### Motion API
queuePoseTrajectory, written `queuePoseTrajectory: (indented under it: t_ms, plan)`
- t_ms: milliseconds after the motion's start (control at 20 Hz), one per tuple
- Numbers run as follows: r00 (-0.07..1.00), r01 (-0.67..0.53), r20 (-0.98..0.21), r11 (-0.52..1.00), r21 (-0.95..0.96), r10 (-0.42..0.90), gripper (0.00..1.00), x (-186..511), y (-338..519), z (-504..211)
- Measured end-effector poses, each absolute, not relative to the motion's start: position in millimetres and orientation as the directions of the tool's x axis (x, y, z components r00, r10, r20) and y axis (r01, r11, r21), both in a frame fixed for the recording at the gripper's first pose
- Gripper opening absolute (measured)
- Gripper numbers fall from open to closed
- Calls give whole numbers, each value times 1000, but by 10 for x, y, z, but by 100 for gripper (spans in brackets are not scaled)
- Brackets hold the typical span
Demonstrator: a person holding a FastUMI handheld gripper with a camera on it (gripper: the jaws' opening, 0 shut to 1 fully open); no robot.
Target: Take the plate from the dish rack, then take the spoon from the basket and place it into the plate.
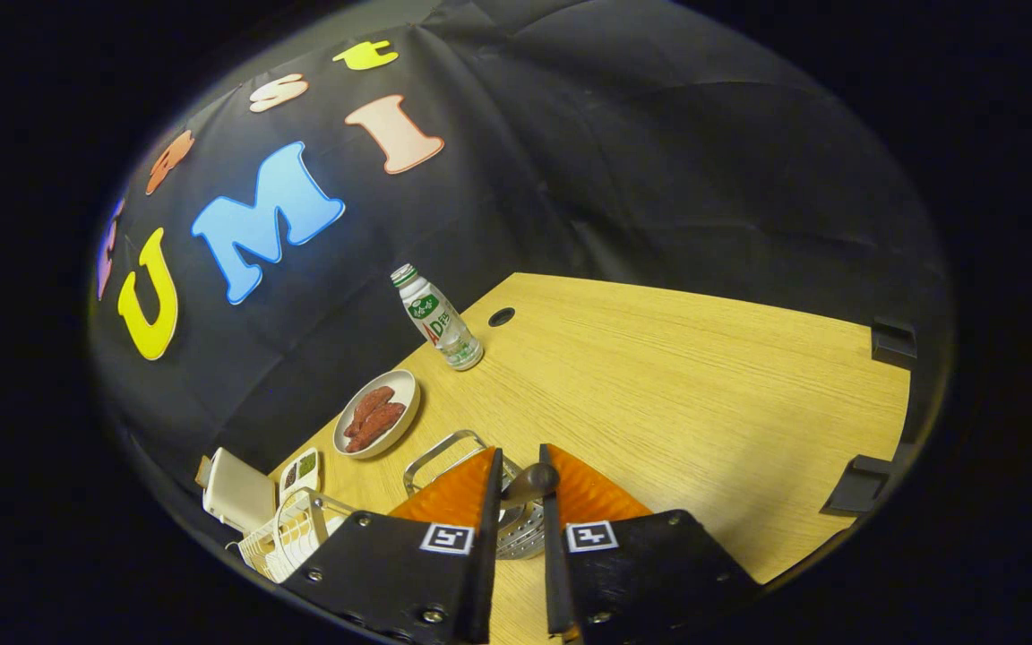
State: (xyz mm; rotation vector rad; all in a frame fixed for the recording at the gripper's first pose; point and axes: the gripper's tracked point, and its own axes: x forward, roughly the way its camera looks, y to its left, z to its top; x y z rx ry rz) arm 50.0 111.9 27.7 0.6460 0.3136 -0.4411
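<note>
My gripper [521, 459] hangs over a metal basket [444, 445] with a wire handle and a perforated wall. Across the narrow gap between the orange fingers [455, 493] lies the dark brown handle of the spoon [530, 482], and both pads press on it. The spoon's bowl is hidden below the fingers. A white wire dish rack [288, 537] stands to the left of the basket, partly behind the left finger. Whether a plate stands in the rack, I cannot tell.
On the wooden table [677, 394] beyond the fingers are an oval dish of reddish sausages [377, 414] and an upright drink bottle [437, 318]. A small dish of greens [299, 472] and a white box [236, 491] sit near the rack. A cable hole [501, 316] lies beside the bottle.
</note>
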Motion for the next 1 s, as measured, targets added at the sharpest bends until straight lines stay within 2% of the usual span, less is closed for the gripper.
queuePoseTrajectory:
  t_ms: [100,150,200,600,1000]
  plan:
    - [872,469,-396,728,501,-289,8,561,1118,294]
    - [887,443,-370,738,510,-277,8,584,1162,383]
    - [884,443,-379,752,487,-274,0,663,1191,317]
    - [886,407,-381,835,371,-263,0,727,1325,514]
    - [912,341,-288,929,142,-291,0,619,1503,1245]
